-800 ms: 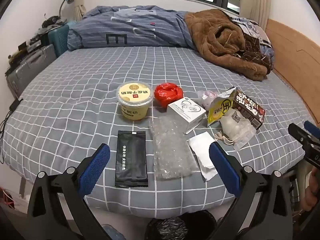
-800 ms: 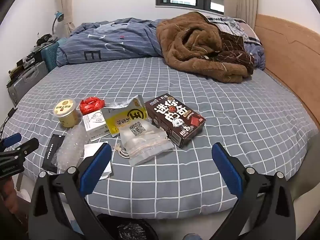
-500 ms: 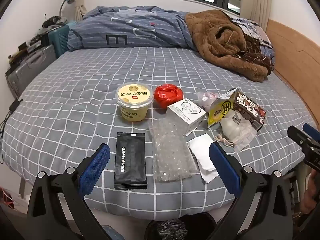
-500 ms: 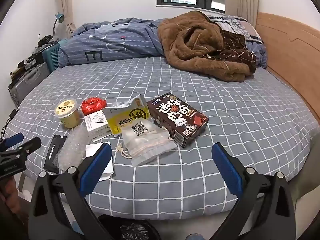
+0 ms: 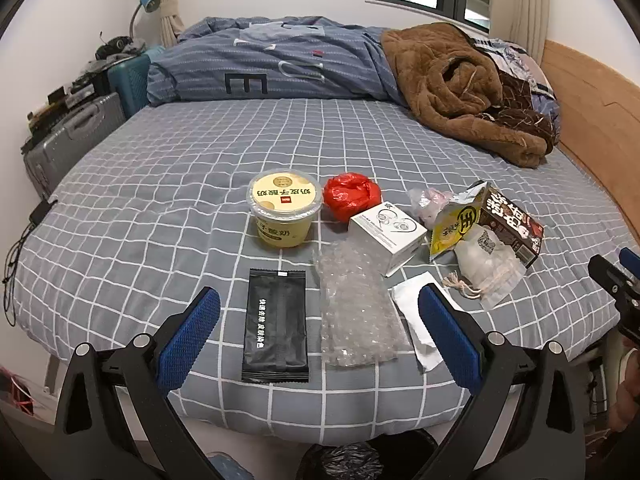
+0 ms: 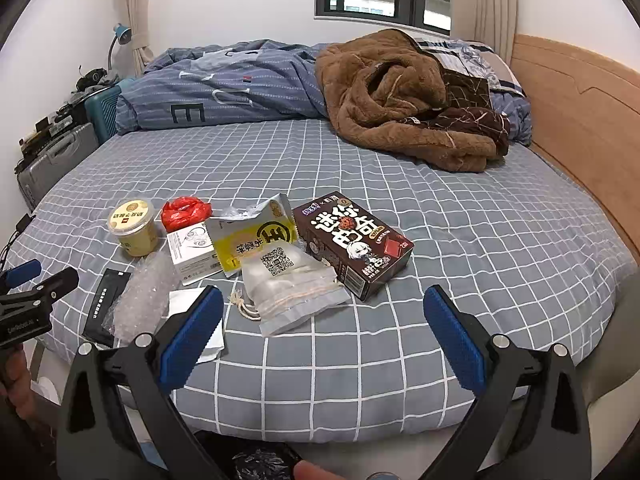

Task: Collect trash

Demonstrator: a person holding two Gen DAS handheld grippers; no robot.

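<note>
Trash lies near the front edge of the bed. A black sachet, a bubble wrap piece, a white paper, a yellow yogurt cup, a red crumpled bag and a white box show in the left wrist view. A yellow wrapper, a clear drawstring bag and a brown chocolate box show in the right wrist view. My left gripper is open above the sachet and bubble wrap. My right gripper is open in front of the drawstring bag.
A bin with a black liner stands below the bed's front edge. A brown blanket and a blue duvet lie at the far end. Suitcases stand to the left, a wooden headboard to the right.
Both grippers have moved slightly forward toward the bed; the trash sits a little nearer and lower in view. Both stay open.
</note>
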